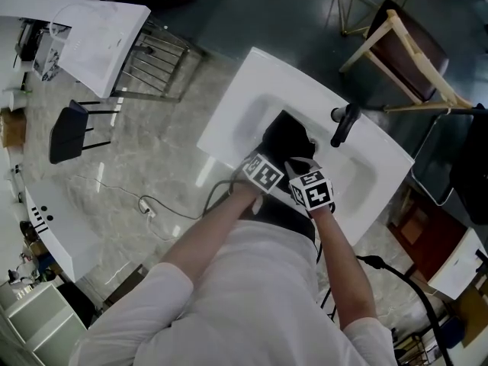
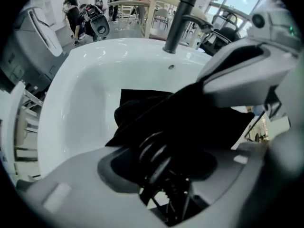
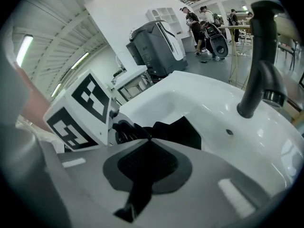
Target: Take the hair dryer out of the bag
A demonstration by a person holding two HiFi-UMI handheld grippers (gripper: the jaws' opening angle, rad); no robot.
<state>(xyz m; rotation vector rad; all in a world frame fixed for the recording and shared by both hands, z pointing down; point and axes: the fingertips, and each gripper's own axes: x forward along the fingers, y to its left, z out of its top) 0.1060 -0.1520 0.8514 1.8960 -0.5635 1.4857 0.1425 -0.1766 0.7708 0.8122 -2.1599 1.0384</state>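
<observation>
A black bag (image 1: 286, 139) lies in the white sink basin (image 1: 244, 105) below the black faucet (image 1: 343, 124). Both grippers sit at the bag's near end, and their marker cubes hide the jaws in the head view. My left gripper (image 2: 190, 113) points steeply down into the bag (image 2: 142, 113). Its jaws stand wide, with black fabric and a coiled black cord (image 2: 156, 153) between them. My right gripper (image 3: 145, 139) is shut on a fold of the bag (image 3: 178, 132), beside the left gripper's marker cube (image 3: 78, 110). The hair dryer's body is hidden.
The faucet (image 2: 183, 20) rises at the basin's far rim (image 2: 71, 103). A wooden chair (image 1: 404, 52) stands beyond the sink. A black stool (image 1: 69, 132) and a white appliance (image 1: 91, 40) are at the left. A cable (image 1: 145, 204) runs over the floor.
</observation>
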